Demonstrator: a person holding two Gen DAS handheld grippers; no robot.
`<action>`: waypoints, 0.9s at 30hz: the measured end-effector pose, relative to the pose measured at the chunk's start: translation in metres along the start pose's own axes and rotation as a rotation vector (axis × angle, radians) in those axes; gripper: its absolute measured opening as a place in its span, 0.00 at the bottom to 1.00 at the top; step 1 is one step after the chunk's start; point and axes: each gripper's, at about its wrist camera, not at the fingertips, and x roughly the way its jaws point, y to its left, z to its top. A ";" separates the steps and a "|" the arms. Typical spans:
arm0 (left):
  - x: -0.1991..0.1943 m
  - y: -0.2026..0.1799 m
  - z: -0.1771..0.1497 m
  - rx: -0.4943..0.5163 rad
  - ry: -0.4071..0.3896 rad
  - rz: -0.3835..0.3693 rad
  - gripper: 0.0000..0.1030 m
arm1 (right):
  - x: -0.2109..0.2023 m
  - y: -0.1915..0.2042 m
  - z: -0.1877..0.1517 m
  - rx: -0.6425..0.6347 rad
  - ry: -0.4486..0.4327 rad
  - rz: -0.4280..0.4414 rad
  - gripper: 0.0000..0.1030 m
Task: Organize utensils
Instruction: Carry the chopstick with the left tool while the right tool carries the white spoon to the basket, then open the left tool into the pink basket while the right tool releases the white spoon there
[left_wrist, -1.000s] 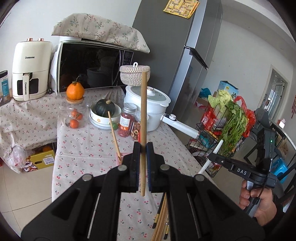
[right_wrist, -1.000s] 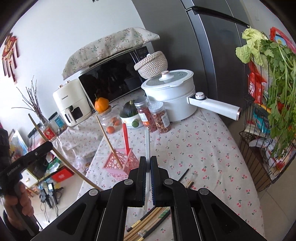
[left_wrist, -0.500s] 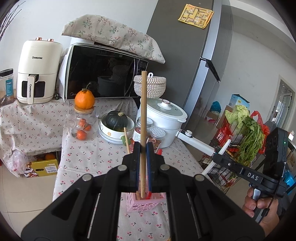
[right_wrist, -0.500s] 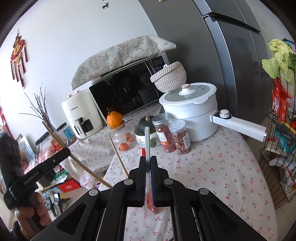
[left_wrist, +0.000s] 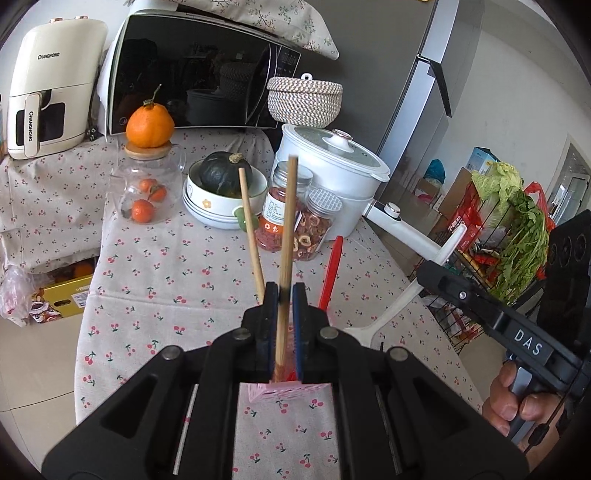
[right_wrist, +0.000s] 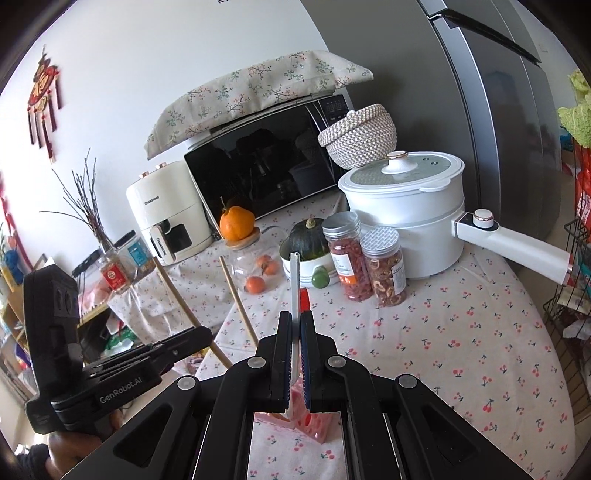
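Both grippers hold one utensil each above the pink holder on the cherry-print tablecloth.

In the left wrist view, the left gripper (left_wrist: 284, 295) has its jaws pinching a wooden chopstick (left_wrist: 286, 236), whose lower end reaches the pink utensil holder (left_wrist: 284, 393); a second wooden chopstick (left_wrist: 251, 229) and a red utensil (left_wrist: 332, 266) stand in it already. In the right wrist view, the right gripper (right_wrist: 294, 321) has its jaws pressed on a white spoon handle (right_wrist: 294, 284), directly over the same holder (right_wrist: 314, 424).
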 end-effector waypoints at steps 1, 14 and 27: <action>0.002 0.000 -0.001 -0.008 0.010 -0.001 0.07 | 0.002 0.000 -0.001 0.001 0.008 0.004 0.04; 0.000 0.028 0.000 -0.123 0.163 0.174 0.59 | 0.028 0.015 -0.008 -0.010 0.084 0.007 0.05; 0.010 0.031 -0.019 -0.184 0.327 0.167 0.79 | 0.029 0.004 -0.005 0.084 0.111 0.005 0.56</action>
